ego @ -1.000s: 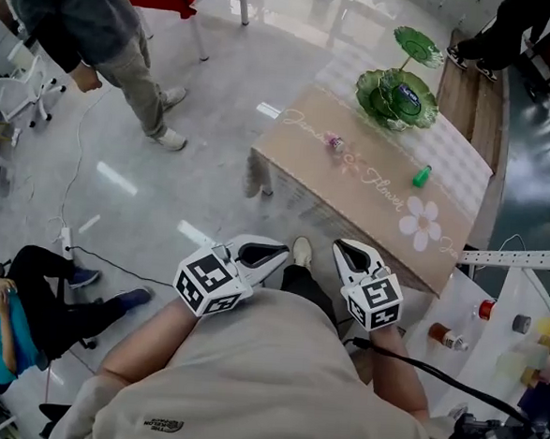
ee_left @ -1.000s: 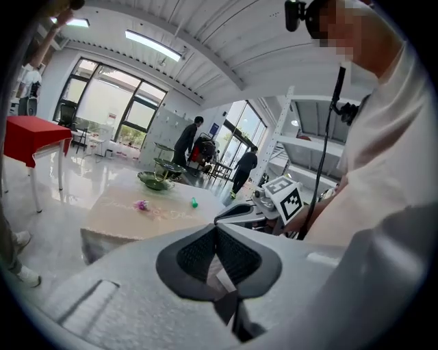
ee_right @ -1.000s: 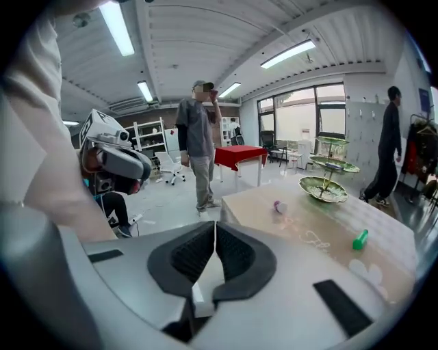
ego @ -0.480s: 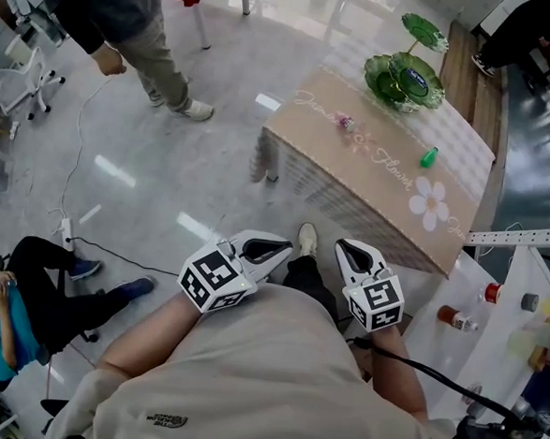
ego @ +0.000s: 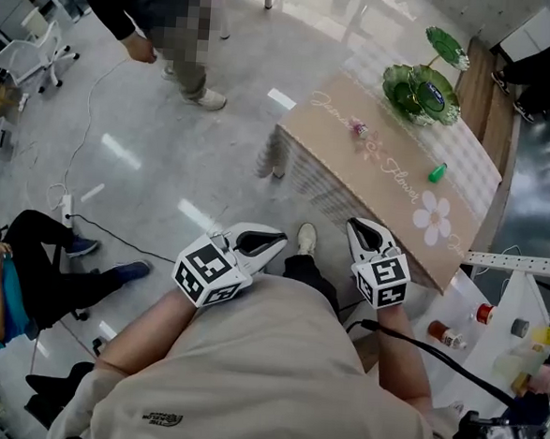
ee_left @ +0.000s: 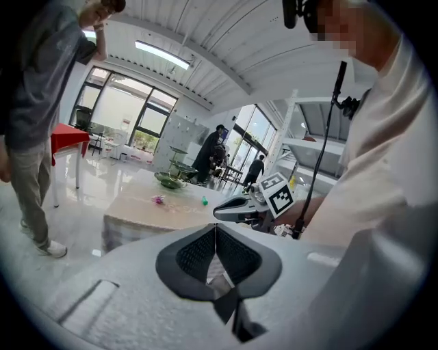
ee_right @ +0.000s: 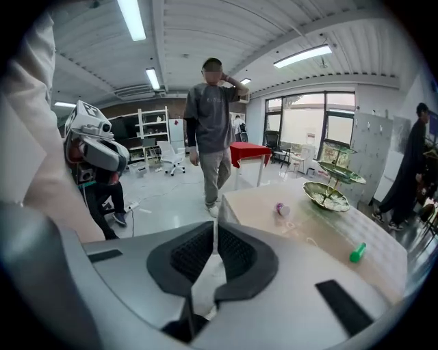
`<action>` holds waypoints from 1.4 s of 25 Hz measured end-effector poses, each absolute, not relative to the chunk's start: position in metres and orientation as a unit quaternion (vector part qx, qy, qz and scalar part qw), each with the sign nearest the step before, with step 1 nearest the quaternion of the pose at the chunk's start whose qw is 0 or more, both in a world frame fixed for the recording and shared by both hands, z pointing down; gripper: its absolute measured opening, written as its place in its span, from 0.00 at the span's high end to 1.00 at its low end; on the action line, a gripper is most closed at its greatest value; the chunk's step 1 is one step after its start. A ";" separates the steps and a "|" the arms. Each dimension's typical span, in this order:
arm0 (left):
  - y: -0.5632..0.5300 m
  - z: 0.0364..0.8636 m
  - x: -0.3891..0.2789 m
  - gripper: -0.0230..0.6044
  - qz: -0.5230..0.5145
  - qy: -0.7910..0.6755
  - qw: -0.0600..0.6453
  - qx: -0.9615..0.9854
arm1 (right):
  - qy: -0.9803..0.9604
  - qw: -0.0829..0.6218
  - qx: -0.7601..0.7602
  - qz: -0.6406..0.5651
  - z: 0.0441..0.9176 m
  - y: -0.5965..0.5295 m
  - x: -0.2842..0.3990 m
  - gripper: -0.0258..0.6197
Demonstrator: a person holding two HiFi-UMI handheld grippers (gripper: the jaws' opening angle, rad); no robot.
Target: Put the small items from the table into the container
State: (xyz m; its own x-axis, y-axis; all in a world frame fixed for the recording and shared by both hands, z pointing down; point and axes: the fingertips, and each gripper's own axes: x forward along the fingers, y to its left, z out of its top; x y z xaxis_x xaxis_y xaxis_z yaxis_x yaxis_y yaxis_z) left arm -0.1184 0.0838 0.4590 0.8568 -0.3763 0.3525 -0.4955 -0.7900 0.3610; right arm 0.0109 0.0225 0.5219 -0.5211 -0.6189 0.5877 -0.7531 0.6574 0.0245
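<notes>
Both tools sat close to the person's body, well short of the work. The left gripper (ego: 276,236) had its jaws pressed together with nothing between them. The right gripper (ego: 359,227) was likewise closed and empty.

The table (ego: 380,188) stood ahead of both tips. On it the small pink item (ego: 359,129) lay well ahead of the right gripper. The green item (ego: 437,172) lay ahead and off to that gripper's right. The green tiered dish (ego: 420,91), probably the container, stood beyond both items.

The step in hand looked like the approach. To do it well, the tools probably needed to close on the table first, with the jaws parted before the descent. 1 item per gripper seemed sensible. The green item might roll, so gripping across its body from above would be safer.
</notes>
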 end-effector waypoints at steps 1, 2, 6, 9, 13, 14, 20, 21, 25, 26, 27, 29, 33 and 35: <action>0.080 0.458 -0.120 0.95 0.131 -0.241 0.227 0.934 | -0.864 0.290 0.395 0.114 0.523 0.011 0.014 0.92; 0.076 0.457 -0.122 0.95 0.130 -0.250 0.229 0.932 | -0.864 0.293 0.394 0.111 0.525 -0.001 0.017 0.92; 0.058 0.451 -0.128 0.95 0.124 -0.288 0.234 0.920 | -0.864 0.309 0.386 0.097 0.534 -0.054 0.028 0.82; 0.046 0.449 -0.126 0.95 0.120 -0.312 0.239 0.911 | -0.865 0.319 0.378 0.091 0.543 -0.088 0.036 0.78; 0.028 0.449 -0.122 0.95 0.118 -0.339 0.248 0.900 | -0.864 0.331 0.369 0.087 0.559 -0.130 0.045 0.74; 0.023 0.449 -0.121 0.95 0.119 -0.346 0.249 0.897 | -0.864 0.334 0.366 0.088 0.564 -0.140 0.046 0.73; 0.000 0.443 -0.109 0.95 0.122 -0.381 0.252 0.881 | -0.862 0.345 0.358 0.098 0.591 -0.196 0.057 0.68; -0.004 0.442 -0.105 0.95 0.122 -0.385 0.252 0.880 | -0.861 0.347 0.359 0.100 0.594 -0.204 0.060 0.67; -0.019 0.440 -0.094 0.95 0.126 -0.400 0.254 0.871 | -0.859 0.349 0.358 0.110 0.610 -0.236 0.063 0.64; -0.022 0.440 -0.093 0.95 0.127 -0.405 0.255 0.869 | -0.859 0.350 0.357 0.113 0.615 -0.241 0.061 0.63; -0.024 0.441 -0.092 0.95 0.129 -0.409 0.255 0.867 | -0.858 0.351 0.356 0.116 0.620 -0.246 0.060 0.62; -0.028 0.440 -0.090 0.95 0.131 -0.416 0.255 0.863 | -0.857 0.354 0.354 0.122 0.629 -0.254 0.058 0.61; -0.037 0.440 -0.084 0.95 0.136 -0.428 0.255 0.856 | -0.853 0.364 0.349 0.133 0.647 -0.265 0.058 0.61; -0.039 0.441 -0.082 0.95 0.139 -0.435 0.257 0.852 | -0.850 0.369 0.349 0.139 0.657 -0.268 0.059 0.61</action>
State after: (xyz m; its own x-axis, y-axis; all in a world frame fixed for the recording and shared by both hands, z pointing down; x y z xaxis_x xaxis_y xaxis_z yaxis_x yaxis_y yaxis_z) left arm -0.0824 -0.0393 0.4406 0.5831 -0.6695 0.4601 -0.8123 -0.4891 0.3178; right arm 0.0587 -0.2681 0.6565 -0.4841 -0.4906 0.7245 -0.6958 0.7179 0.0213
